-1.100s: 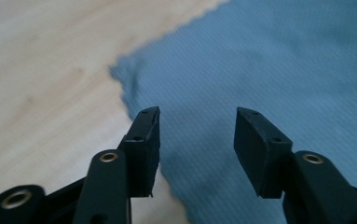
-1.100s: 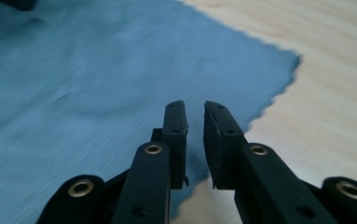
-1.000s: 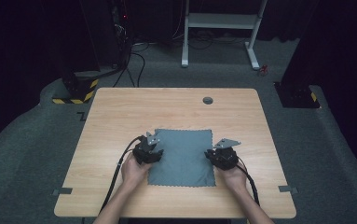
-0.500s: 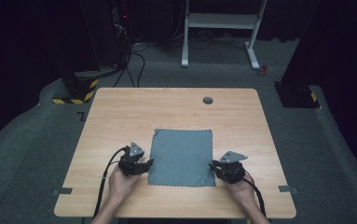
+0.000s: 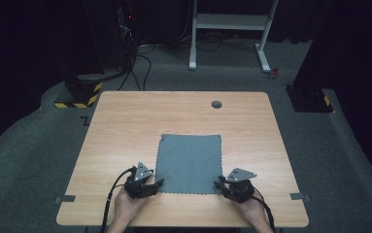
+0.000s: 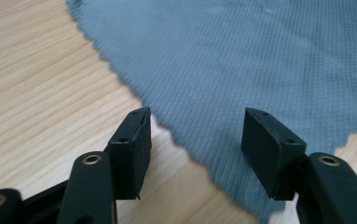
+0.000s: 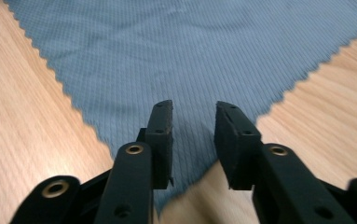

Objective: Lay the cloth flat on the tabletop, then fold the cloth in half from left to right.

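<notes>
1. Since the earlier frame both grippers had drawn back toward the frame's bottom, jaws just opening.
2. The left gripper (image 5: 158, 183) was spread at the grey cloth (image 5: 189, 162)'s lower-left corner, pinching nothing.
3. The right gripper (image 5: 217, 183) was parted (narrower) at its lower-right corner.
4. Bare table (image 5: 125, 126) surrounded the flat cloth at centre.

My two grippers are black, the left gripper (image 5: 155, 183) at lower left of the high view, the right gripper (image 5: 218, 184) at lower right. Each carries a grey three-cornered plate on top and trails a black cable toward the bottom edge. In the gripper views I see flat rectangular black pads with small screw holes, on black arms set with brass-ringed pivots. My forearms are bare, with no sleeves.
</notes>
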{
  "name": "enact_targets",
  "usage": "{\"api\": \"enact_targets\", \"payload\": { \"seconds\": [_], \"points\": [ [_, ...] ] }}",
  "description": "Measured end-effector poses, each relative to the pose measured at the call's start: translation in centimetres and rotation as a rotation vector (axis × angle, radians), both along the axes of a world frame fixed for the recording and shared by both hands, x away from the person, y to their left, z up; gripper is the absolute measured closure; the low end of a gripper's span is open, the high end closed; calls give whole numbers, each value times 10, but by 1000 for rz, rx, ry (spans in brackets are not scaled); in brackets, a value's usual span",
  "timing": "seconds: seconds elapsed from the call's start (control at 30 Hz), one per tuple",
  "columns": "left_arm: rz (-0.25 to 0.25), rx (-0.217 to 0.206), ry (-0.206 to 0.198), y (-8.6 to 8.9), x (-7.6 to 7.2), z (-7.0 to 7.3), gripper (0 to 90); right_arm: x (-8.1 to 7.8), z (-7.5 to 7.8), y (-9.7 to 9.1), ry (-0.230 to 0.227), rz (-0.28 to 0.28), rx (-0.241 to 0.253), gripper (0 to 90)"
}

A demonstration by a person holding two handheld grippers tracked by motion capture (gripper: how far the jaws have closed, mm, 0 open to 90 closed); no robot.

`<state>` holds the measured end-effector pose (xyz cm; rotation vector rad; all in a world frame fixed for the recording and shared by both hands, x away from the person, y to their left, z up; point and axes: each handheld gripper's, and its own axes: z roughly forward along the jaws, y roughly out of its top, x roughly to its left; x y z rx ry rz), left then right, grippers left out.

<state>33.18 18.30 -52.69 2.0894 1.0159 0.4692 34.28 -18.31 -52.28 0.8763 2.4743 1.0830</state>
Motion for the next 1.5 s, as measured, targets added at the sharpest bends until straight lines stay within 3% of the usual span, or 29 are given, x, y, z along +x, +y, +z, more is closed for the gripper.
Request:
{"api": "enact_targets", "payload": {
  "seconds": [0.23, 0.83, 0.93, 1.03, 1.1, 1.23, 1.37, 1.43, 1.5],
  "points": [
    [20, 5, 1, 2, -1, 0, 352, -4, 0, -11, 20, -24, 13, 595],
    [22, -3, 9, 2, 0, 0, 340, -3, 0, -13, 40, -61, 33, 543],
    [13, -26, 21, 3, 1, 0, 310, -3, 0, -14, 50, -55, 43, 546],
    [6, -75, 49, 6, 2, 0, 302, 0, 3, -14, 84, -65, 65, 553],
    [10, -85, 54, 7, 4, 0, 321, 0, 5, -10, 65, -68, 77, 553],
    [12, -72, 63, 6, 12, 5, 336, -4, 11, 1, 51, -73, 118, 552],
    [18, -93, 61, 7, 27, 13, 354, -9, 11, 20, 51, -25, 102, 547],
    [22, -77, 64, 8, 37, 17, 363, -12, 11, 28, 51, -2, 101, 547],
    [41, -68, 92, 10, 49, 21, 388, -13, 10, 39, 48, 22, 103, 548]
  ]
}}
